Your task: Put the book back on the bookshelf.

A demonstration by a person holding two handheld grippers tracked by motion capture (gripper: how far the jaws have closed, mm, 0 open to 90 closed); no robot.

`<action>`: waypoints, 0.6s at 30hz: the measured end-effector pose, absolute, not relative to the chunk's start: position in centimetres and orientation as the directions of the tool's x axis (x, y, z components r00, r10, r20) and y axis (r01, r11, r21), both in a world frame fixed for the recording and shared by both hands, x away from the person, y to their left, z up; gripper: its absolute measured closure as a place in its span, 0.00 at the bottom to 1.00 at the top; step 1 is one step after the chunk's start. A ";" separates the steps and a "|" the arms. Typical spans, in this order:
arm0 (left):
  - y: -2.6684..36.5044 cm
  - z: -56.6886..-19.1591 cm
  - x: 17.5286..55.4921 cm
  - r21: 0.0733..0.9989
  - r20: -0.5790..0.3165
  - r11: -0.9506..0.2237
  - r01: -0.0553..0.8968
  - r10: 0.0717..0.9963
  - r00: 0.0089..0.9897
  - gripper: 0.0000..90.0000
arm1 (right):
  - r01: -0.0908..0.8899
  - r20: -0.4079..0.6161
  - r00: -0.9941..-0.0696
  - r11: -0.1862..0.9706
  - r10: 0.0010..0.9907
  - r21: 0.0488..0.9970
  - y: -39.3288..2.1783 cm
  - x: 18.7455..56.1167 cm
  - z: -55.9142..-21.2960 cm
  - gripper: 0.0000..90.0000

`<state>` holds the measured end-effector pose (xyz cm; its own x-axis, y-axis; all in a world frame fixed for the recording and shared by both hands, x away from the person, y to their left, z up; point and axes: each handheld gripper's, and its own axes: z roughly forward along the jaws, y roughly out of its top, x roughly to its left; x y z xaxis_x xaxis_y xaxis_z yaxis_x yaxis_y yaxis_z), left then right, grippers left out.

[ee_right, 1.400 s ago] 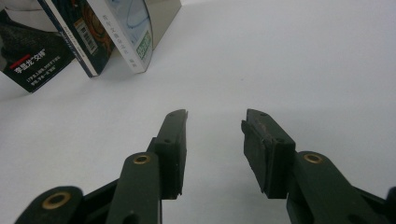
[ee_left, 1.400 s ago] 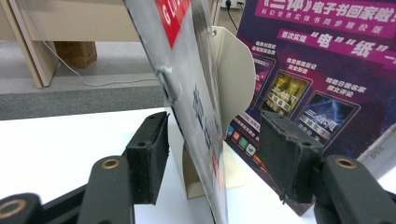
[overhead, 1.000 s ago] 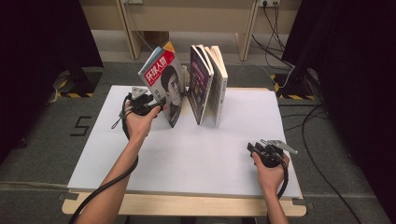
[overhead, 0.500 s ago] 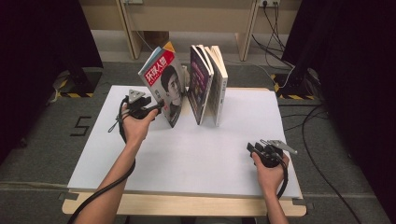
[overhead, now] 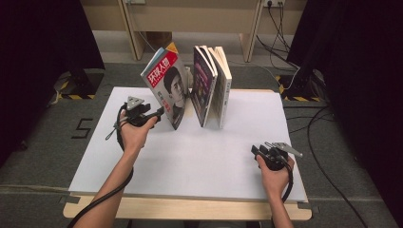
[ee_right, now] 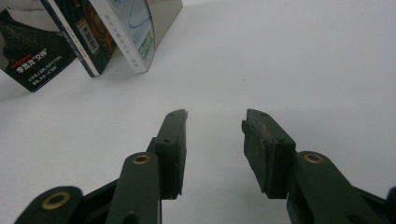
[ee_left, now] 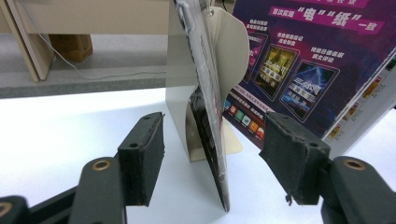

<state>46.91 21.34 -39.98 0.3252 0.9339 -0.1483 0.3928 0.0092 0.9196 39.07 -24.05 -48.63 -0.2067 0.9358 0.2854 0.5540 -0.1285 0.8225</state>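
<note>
Left jaws: the left gripper (ee_left: pixel 212 172) has its black jaws apart, one on each side of the magazine's lower edge; they have just been opening, and neither pad touches it.
Right jaws: the right gripper (ee_right: pixel 212 149) has its jaws spread over bare white surface, with nothing between them.
Magazine: the magazine (overhead: pixel 166 90) stands near the back of the bench (overhead: pixel 199 156), left of centre, leaning with its top tipped away to the left. Its long axis runs up and down, steeply tilted. It rests against a bookend (ee_left: pixel 180 93).
Key relation: from the left gripper view the magazine is edge-on, directly ahead and between the jaws, its bottom corner close to the camera. Closing would pinch the thin edge across its thickness.
Nearer hand: the left hand (overhead: pixel 135 128), just beside the magazine; the right hand (overhead: pixel 275 161) sits well apart at the front right of the bench.
Books: a small row of books (overhead: pixel 211 83) stands just right of the magazine, fanned slightly open.
Materials: the magazine is thin, glossy and floppy-looking, with a red masthead and a portrait cover. The bookend is smooth pale sheet, bent at the foot. The jaw pads are matte, rubbery blocks with worn edges. The bench top is flat matte white over a wooden rim.
</note>
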 end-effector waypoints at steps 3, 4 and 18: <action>21.5 -40.1 46.5 0.920 -0.143 0.004 0.392 0.934 0.327 0.42 | 0.553 0.284 -0.209 -0.127 0.936 0.824 -24.1 39.1 -48.6 0.67; 21.5 -40.2 46.4 0.921 -0.140 0.002 0.390 0.935 0.327 0.42 | 0.553 0.285 -0.207 -0.129 0.936 0.823 -24.0 39.1 -48.6 0.66; 22.4 -40.6 45.0 0.919 -0.138 -0.002 0.395 0.935 0.326 0.42 | 0.552 0.283 -0.208 -0.126 0.936 0.824 -24.0 39.1 -48.6 0.66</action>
<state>45.02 22.38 -40.63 0.3261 0.9352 -0.1379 0.3953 -0.0024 0.9186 39.06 -24.02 -48.59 -0.2083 0.9362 0.2832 0.5521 -0.1265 0.8241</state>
